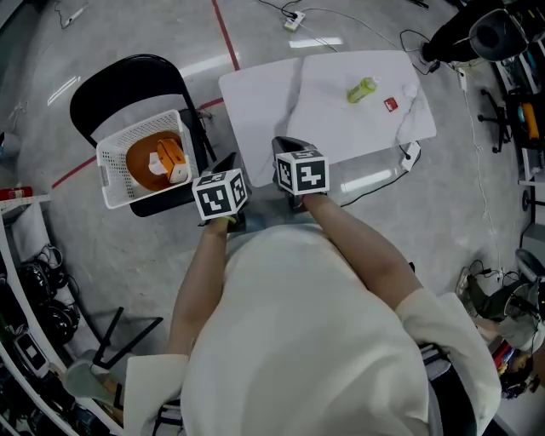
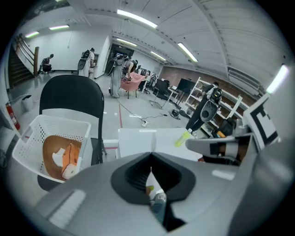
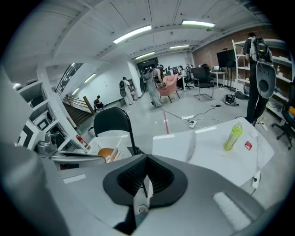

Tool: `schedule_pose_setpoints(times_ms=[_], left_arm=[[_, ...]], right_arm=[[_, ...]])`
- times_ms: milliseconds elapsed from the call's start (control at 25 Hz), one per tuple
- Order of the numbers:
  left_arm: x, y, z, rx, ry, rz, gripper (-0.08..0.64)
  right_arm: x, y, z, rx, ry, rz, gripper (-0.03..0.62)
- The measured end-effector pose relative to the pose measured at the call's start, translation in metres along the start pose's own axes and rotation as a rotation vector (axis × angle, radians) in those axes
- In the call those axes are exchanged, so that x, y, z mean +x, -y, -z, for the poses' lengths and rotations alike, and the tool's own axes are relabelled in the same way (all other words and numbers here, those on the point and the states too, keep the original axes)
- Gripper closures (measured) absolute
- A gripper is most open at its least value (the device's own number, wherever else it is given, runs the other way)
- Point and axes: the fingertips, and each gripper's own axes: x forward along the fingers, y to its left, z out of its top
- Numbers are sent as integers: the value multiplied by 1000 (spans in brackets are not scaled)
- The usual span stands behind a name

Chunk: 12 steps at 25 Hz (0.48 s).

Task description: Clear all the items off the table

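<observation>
Bottle (image 1: 361,89), apparently upright at the counter (image 1: 272,111)'s far right, is nearer the right hand-held gripper (image 1: 288,145) than the left hand-held gripper (image 1: 228,162); both are closed and empty.

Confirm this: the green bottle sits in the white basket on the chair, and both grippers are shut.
Wrong: the head view shows the green bottle on the white table, not in the basket on the chair. The left gripper and right gripper are indeed shut.

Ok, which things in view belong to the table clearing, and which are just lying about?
Job: green bottle and small red item, both on the white table; white basket holding an orange bowl.
Lying about: power strip on the floor; fire extinguisher.
</observation>
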Motion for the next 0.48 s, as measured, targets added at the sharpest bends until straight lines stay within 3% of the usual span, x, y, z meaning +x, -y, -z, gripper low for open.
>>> schedule_pose_setpoints(times_ms=[480], left_arm=[[59,104,-3,38,-37,19,552]], right_arm=[[-34,120,0,52,-2,29,594]])
